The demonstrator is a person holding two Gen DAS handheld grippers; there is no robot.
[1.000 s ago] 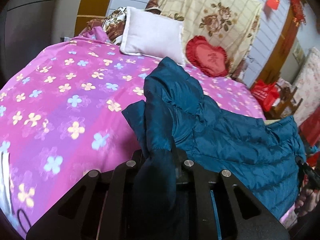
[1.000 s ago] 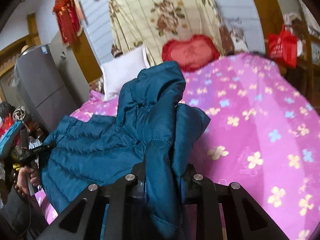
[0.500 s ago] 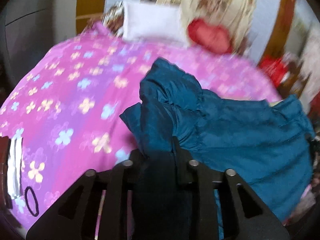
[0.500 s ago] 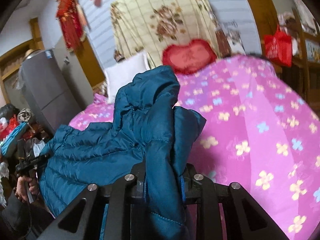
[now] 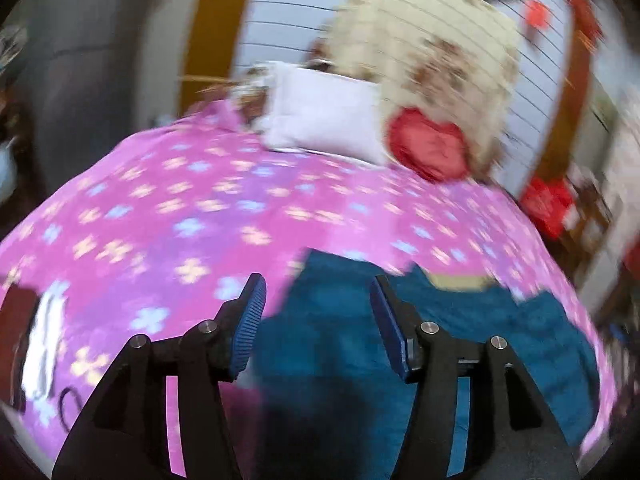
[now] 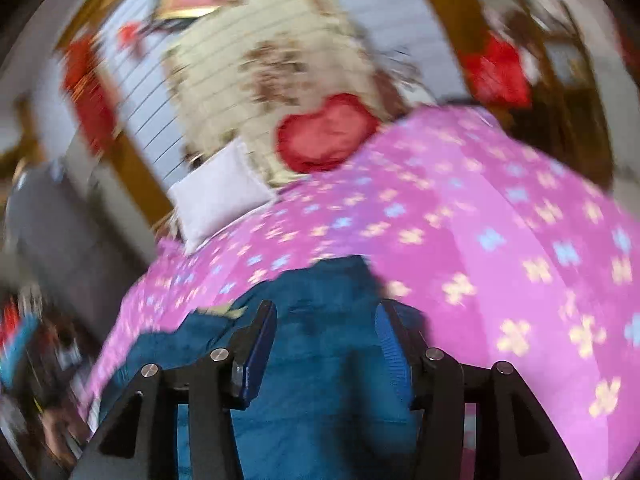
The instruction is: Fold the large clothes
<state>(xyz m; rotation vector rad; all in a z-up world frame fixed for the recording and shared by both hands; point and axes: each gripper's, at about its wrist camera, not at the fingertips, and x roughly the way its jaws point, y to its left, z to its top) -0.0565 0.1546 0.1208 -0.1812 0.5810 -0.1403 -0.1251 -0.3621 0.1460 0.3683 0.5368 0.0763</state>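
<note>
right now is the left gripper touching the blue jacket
Apart. In the left wrist view the left gripper has just been opening; its blue pads stand wide, and the blue jacket lies on the bedspread beyond them, unclamped.

The jacket is lying on the bed, just below and ahead of the left claw, spreading off to its right. Far beyond the claw, a pillow is resting at the head of the bed, with what is probably a cushion sitting to its right.
</note>
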